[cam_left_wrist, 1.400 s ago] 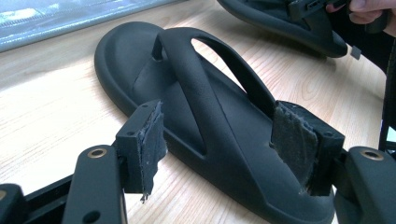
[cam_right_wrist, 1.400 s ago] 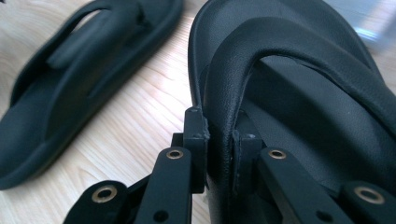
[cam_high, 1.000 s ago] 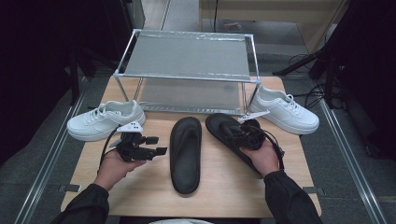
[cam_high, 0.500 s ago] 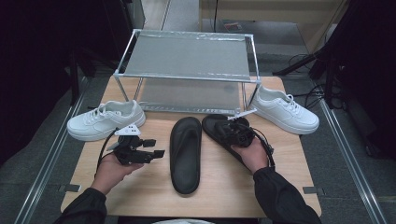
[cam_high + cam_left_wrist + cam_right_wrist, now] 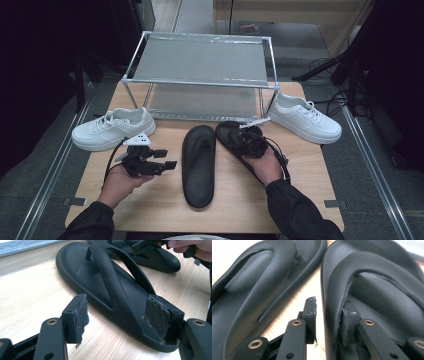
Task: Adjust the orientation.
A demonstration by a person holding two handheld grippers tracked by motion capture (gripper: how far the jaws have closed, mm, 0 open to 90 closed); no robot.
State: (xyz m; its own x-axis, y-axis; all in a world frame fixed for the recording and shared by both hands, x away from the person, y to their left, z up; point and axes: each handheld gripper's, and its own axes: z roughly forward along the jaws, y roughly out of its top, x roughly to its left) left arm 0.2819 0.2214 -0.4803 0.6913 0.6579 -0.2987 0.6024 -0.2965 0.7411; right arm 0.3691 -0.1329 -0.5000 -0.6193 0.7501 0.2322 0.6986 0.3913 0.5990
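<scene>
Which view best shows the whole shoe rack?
The high view: the rack shows whole there, with both shelves and all its legs, standing at the table's far edge. The left gripper view catches a strip of its lower shelf; the right gripper view catches what may be a pale corner of it.

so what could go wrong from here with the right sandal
The right gripper has just been opening: its jaws straddle the strap and side edge of the right sandal with a gap on the outer side, so the sandal may slip if lifted now. The left sandal lies close beside it and could get nudged. The rack leg stands just ahead, so a forward move might bump it.
</scene>
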